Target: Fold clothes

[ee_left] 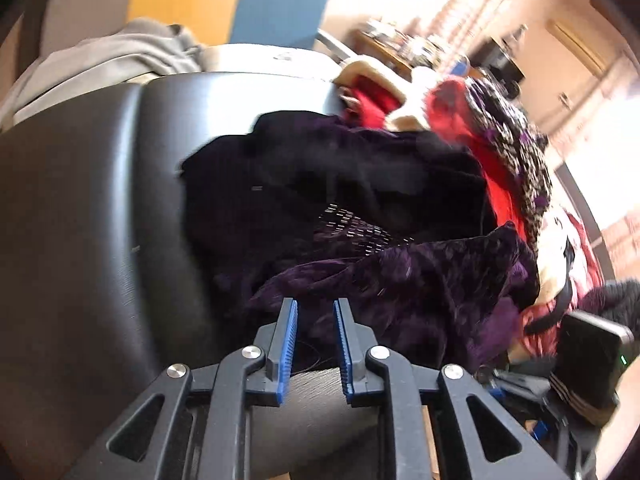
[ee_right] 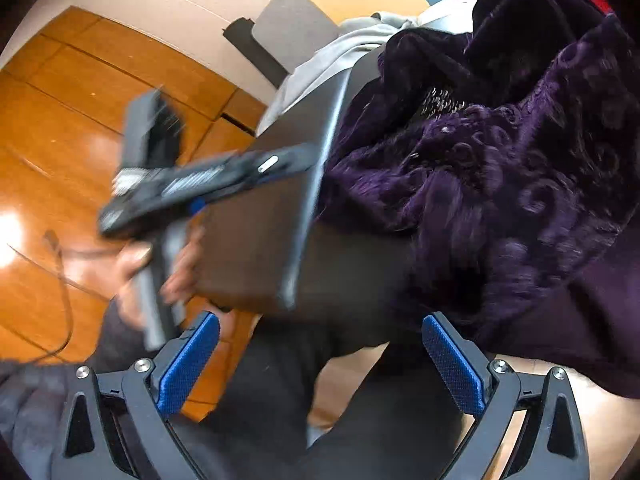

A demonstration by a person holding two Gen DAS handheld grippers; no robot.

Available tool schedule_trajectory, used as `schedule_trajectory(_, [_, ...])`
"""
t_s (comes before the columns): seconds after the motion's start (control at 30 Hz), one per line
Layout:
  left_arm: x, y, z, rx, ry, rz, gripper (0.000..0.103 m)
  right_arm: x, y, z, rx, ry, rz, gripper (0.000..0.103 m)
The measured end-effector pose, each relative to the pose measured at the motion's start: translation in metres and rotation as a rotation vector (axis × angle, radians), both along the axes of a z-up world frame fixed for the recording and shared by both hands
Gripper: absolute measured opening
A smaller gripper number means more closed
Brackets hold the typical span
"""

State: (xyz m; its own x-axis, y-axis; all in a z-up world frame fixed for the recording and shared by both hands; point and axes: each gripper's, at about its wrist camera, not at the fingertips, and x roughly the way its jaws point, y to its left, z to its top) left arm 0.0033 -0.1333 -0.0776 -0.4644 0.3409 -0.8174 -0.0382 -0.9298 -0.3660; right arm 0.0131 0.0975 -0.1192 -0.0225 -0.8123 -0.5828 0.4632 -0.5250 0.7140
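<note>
Left wrist view first. Off to the left of the left gripper [ee_left: 316, 304] spreads a black padded surface [ee_left: 80, 208], smooth and bare, and beyond its far left edge lies a pale grey garment [ee_left: 116, 52], crumpled. Straight ahead of the blue-padded fingers [ee_left: 289, 344], which stand a narrow gap apart with nothing between them, sits the dark purple velvet garment [ee_left: 420, 280], heaped on the padded surface just past the fingertips; a patch of small silvery beads [ee_left: 356, 228] shows in its folds. Ahead and to the right, more clothes are piled: a red garment [ee_left: 452, 112] and a black-and-white patterned garment [ee_left: 516, 152] lying against it. At the far right, blurred, part of the other tool is visible.

Right wrist view. Ahead and to the left of the right gripper [ee_right: 320, 344], over an orange wooden floor [ee_right: 60, 128], the left gripper [ee_right: 192, 184] shows as a motion-blurred dark shape held by a hand [ee_right: 160, 268]; it reaches toward the edge of the black padded surface [ee_right: 280, 152]. The right gripper's blue pads [ee_right: 188, 364] are spread wide and grip nothing. Ahead and to the right, the velvet garment [ee_right: 500, 152] fills the view, its swirled pattern plain, draped over the padded surface's near edge, close to the right-hand finger but not between the two. The grey garment [ee_right: 340, 52] lies farther ahead, beyond the purple heap.
</note>
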Motion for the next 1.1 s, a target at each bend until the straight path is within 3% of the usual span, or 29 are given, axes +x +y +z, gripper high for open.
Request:
schedule_trajectory(0.13, [-0.022, 0.031, -0.012, 0.030, -0.019, -0.054, 0.019, 0.011, 0.018, 0.011, 0.048, -0.004, -0.018, 0.103])
schedule_trajectory(0.3, [-0.029, 0.049, -0.050, -0.058, -0.124, -0.073, 0.019, -0.006, 0.026, 0.025, 0.085, 0.085, -0.141, 0.103])
schedule_trajectory(0.5, [0.009, 0.011, -0.060, 0.010, -0.119, -0.017, 0.010, -0.051, -0.006, -0.004, 0.190, 0.065, -0.199, 0.103])
schedule_trajectory(0.57, [0.023, -0.011, -0.059, 0.033, -0.133, 0.031, 0.009, -0.044, -0.034, -0.027, 0.155, -0.041, -0.068, 0.103])
schedule_trajectory(0.67, [0.043, -0.043, -0.045, 0.034, -0.123, 0.106, 0.009, -0.022, -0.063, -0.036, 0.117, -0.058, 0.069, 0.103])
schedule_trajectory(0.73, [0.048, -0.058, -0.026, -0.016, -0.070, 0.142, 0.010, -0.019, -0.069, -0.044, 0.095, -0.088, 0.073, 0.103])
schedule_trajectory(0.83, [0.036, -0.065, 0.006, -0.117, 0.028, 0.154, 0.019, -0.022, -0.069, -0.050, 0.060, -0.121, 0.065, 0.103])
schedule_trajectory(0.93, [0.008, -0.057, 0.025, -0.172, 0.080, 0.105, 0.022, -0.026, -0.068, -0.053, 0.050, -0.126, 0.074, 0.103])
schedule_trajectory(1.0, [-0.015, -0.043, 0.034, -0.249, 0.127, 0.057, 0.022, -0.026, -0.068, -0.054, 0.051, -0.119, 0.082, 0.103])
schedule_trajectory(1.1, [-0.053, -0.012, 0.033, -0.392, 0.167, -0.055, 0.025, -0.055, -0.037, -0.037, 0.052, -0.056, -0.043, 0.100])
